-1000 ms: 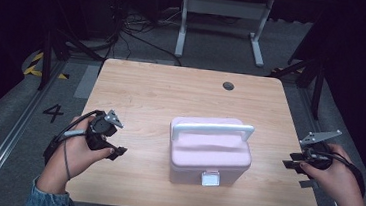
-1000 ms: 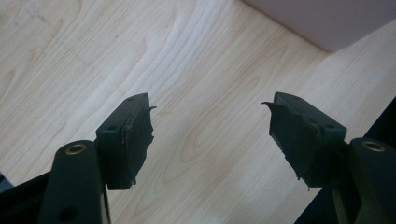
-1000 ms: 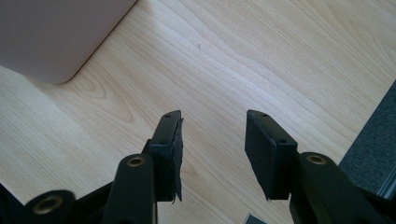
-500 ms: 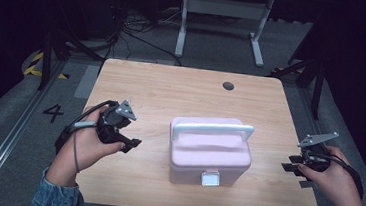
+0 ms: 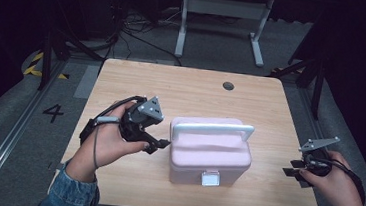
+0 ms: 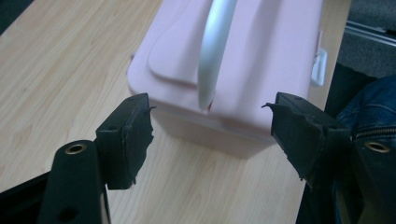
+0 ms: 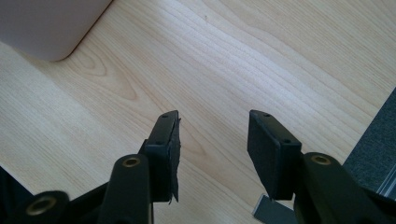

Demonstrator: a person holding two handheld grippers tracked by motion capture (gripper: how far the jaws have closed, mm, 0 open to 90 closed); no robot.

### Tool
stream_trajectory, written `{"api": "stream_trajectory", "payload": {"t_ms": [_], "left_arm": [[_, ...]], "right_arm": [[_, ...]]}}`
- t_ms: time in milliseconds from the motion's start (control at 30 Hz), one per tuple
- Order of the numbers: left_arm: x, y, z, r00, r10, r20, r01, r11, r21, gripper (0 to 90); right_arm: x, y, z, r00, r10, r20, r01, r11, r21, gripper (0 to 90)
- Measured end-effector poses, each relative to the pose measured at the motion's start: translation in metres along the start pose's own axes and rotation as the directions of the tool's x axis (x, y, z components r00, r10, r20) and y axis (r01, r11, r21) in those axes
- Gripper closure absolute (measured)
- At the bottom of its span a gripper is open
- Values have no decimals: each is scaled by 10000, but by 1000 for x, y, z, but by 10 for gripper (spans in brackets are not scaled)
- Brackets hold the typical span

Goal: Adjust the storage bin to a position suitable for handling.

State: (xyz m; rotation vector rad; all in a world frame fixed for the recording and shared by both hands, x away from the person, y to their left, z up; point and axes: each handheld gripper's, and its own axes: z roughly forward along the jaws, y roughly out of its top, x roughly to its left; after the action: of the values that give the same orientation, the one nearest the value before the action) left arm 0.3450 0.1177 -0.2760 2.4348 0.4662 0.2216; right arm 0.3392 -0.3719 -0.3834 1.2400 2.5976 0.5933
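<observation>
Near edge of table (image 5: 113, 187): denim sleeve (image 5: 70, 196) at bottom left, left hand (image 5: 104, 144) wrapped round left gripper (image 5: 157, 145). Jaws spread wide, nothing between them, tips just beside the left end of the box, not touching as far as can be seen. Grey three-cornered plate on top, black cable looping back over the wrist.

Right hand (image 5: 332, 184) at the table's right edge w/ right gripper (image 5: 296, 174), well apart from the box. Jaws parted, empty, hovering over bare wood; pink box corner seen at top left of the right gripper view.

Mid-table, slightly toward the near side: pink box (image 5: 210, 153). Pale pink plastic, rectangular w/ rounded corners, lid down. Raised panel on the lid top. White handle (image 5: 214, 129) arching across the lid lengthwise, standing upright. Small white latch (image 5: 209, 177) at centre of the front face, looks closed. In the left gripper view, box end framed between the two black jaws, handle foot meeting the lid near that end, latch at the right side.

Further back: bare light-wood top, round dark cable hole (image 5: 228, 86) near the far edge. Beyond the table, grey floor w/ white metal stand (image 5: 223, 21), loose cables, a painted "4" (image 5: 52, 113) at left.
</observation>
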Motion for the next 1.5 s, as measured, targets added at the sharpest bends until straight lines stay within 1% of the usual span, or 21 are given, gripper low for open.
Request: {"api": "stream_trajectory", "payload": {"t_ms": [100,167,267,300,333,367,500,533,600,667,733,800,900,933,1000,1033,1100,1133,1233,1300,1500], "left_arm": [[0,4,6,10000,69,38,-69,10000,-27,297],[1,7,11,9998,42,208,-42,10000,-25,300],[5,11,26,9995,-61,314,73,9992,-389,317],[5,11,26,9995,-61,314,73,9992,-389,321],[7,12,31,9995,-63,301,77,9989,-453,327],[7,12,31,9995,-63,301,77,9989,-453,333],[11,14,40,9992,-243,322,272,9952,-935,347],[12,14,41,9993,-205,315,236,9944,-1028,350],[13,15,45,9990,-198,402,247,9918,-1253,369],[13,15,48,9976,-231,649,318,9901,-1365,400],[13,16,52,9972,-140,733,237,9909,-1326,427],[13,17,54,9964,-75,839,182,9917,-1269,477],[11,19,56,9954,47,955,56,9942,-1074,580],[11,19,56,9954,47,955,56,9942,-1074,625],[10,22,55,9958,215,895,-141,9965,-827,711],[9,23,54,9960,163,875,-90,9965,-831,735],[9,25,51,9968,219,771,-162,9971,-742,773],[9,25,51,9968,219,771,-162,9971,-742,777],[9,29,50,9982,233,557,-198,9978,-628,784],[10,30,49,9979,275,579,-241,9980,-583,787],[14,36,43,9982,122,583,-89,9984,-565,796]], "right_arm": [[1,0,0,10000,19,-44,-19,10000,-12,537],[2,0,1,10000,3,-46,-3,10000,-19,533],[1,0,2,10000,-42,-81,42,10000,7,531],[1,0,2,10000,-42,-81,42,10000,7,531],[1,0,3,9999,-76,-98,76,10000,4,531],[1,0,3,9999,-76,-98,76,10000,4,531],[1,0,5,9999,-55,-143,55,10000,40,522],[2,0,5,9999,-46,-143,47,10000,31,516],[2,1,6,9999,-95,-143,95,10000,19,514],[2,1,6,9998,-148,-163,148,9999,23,514],[2,1,7,9997,-152,-172,153,9999,55,514],[2,2,8,9996,-182,-196,183,9998,71,514],[3,2,9,9996,-193,-208,195,9998,83,512],[3,2,9,9996,-206,-209,208,9998,76,512],[3,2,9,9995,-234,-206,236,9997,82,511],[3,2,10,9995,-243,-209,245,9997,87,511],[3,2,10,9995,-252,-212,254,9996,80,509],[4,2,9,9995,-239,-221,240,9997,74,507],[3,2,8,9994,-296,-188,296,9996,23,506],[3,2,7,9995,-267,-187,267,9996,5,505],[3,2,7,9994,-244,-240,241,9997,-90,501]]}}
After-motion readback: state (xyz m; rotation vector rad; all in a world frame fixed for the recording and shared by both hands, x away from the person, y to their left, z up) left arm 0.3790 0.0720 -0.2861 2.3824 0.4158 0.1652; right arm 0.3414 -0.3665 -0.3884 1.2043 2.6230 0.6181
